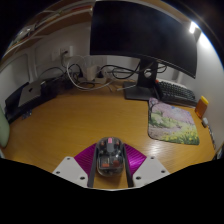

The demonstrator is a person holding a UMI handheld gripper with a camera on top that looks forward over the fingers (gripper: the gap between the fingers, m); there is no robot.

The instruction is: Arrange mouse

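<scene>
A translucent mouse (109, 157) with red and grey parts inside sits between my two fingers. My gripper (110, 168) has its magenta pads (84, 160) pressed against both sides of the mouse and holds it above the wooden desk (70, 120). A mouse mat (174, 122) with a pastel floral picture lies on the desk ahead and to the right, beyond the fingers.
A large dark monitor (142, 35) on a stand is at the back, with a keyboard (176, 93) beneath it. Cables and a wall socket (68, 52) run along the back wall. A dark flat device (28, 96) sits at the left. An orange item (203, 104) stands by the mat's far right.
</scene>
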